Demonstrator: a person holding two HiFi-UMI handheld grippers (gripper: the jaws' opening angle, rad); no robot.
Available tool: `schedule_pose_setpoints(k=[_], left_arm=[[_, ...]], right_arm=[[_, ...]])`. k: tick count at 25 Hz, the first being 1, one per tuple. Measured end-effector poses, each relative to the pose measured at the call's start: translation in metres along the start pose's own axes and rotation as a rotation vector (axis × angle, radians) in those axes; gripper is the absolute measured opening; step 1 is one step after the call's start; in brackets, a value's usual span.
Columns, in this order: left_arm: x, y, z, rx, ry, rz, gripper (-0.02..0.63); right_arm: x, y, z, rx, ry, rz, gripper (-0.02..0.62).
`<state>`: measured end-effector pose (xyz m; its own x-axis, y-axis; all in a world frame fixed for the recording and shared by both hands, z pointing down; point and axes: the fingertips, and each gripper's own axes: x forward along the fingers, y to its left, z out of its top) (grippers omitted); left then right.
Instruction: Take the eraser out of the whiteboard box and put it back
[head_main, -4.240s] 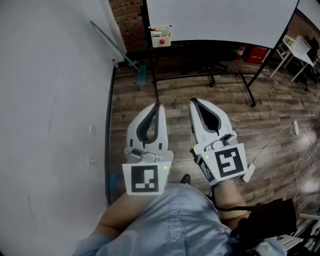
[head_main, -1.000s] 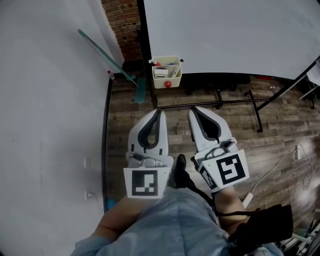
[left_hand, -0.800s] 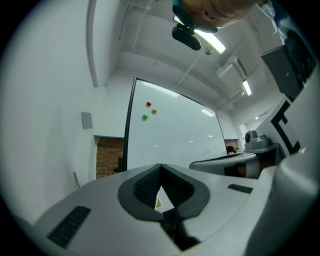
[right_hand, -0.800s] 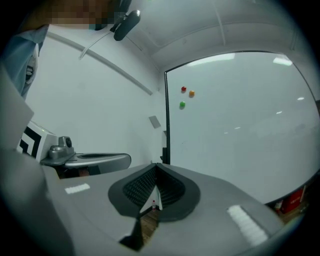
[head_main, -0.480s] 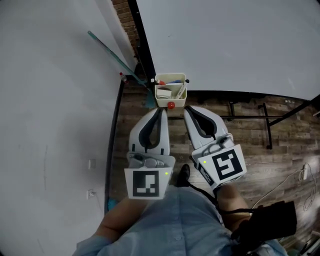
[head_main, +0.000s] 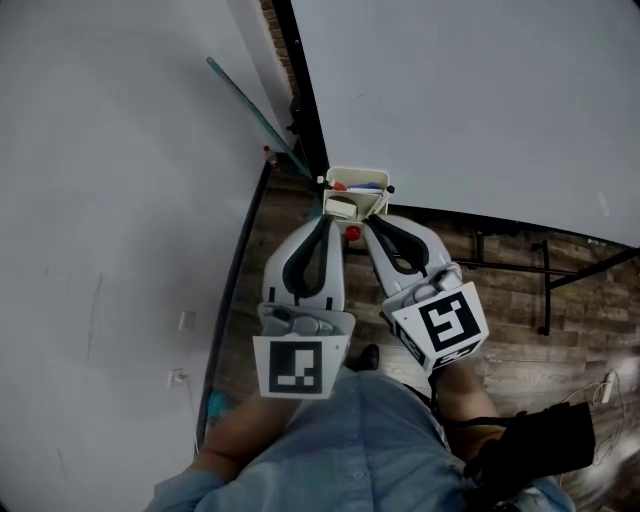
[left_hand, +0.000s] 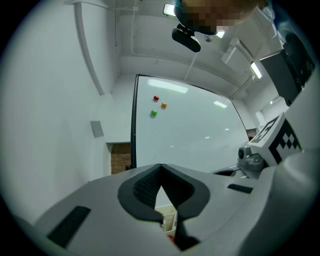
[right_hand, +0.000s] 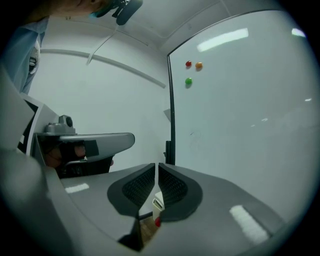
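Observation:
A cream whiteboard box (head_main: 372, 203) hangs at the whiteboard's lower left corner, with a red knob (head_main: 352, 232) on its front. Inside it lie marker pens and a pale block that may be the eraser (head_main: 342, 208). My left gripper (head_main: 325, 220) is shut and empty, its tips just short of the box. My right gripper (head_main: 367, 220) sits beside it; its jaws have just been opening to a narrow slit with nothing between them. The box (right_hand: 155, 204) shows below the right gripper (right_hand: 156, 165), and the box (left_hand: 168, 220) shows below the left gripper (left_hand: 161, 166).
The whiteboard (head_main: 480, 100) fills the upper right on a black stand (head_main: 545, 270). Red, orange and green magnets (left_hand: 156, 98) stick to it. A white wall (head_main: 120, 200) runs along the left with a green-handled tool (head_main: 245, 105) leaning on it. Wooden floor lies below.
Both grippers have come up to the whiteboard box, which was well ahead of them four seconds ago and now lies at their tips. The whiteboard fills more of the view.

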<state>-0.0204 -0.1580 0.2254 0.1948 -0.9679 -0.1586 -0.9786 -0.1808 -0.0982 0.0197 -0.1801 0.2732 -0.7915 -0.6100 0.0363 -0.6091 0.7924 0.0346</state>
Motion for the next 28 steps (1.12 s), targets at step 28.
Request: schedule_pose_setpoints(k=[28], left_arm=[[0.076,0.073,-0.074,-0.152,0.103,-0.019,0.005]], right_arm=[[0.096,-0.008,-0.095,-0.097,0.378,0.134,0.219]])
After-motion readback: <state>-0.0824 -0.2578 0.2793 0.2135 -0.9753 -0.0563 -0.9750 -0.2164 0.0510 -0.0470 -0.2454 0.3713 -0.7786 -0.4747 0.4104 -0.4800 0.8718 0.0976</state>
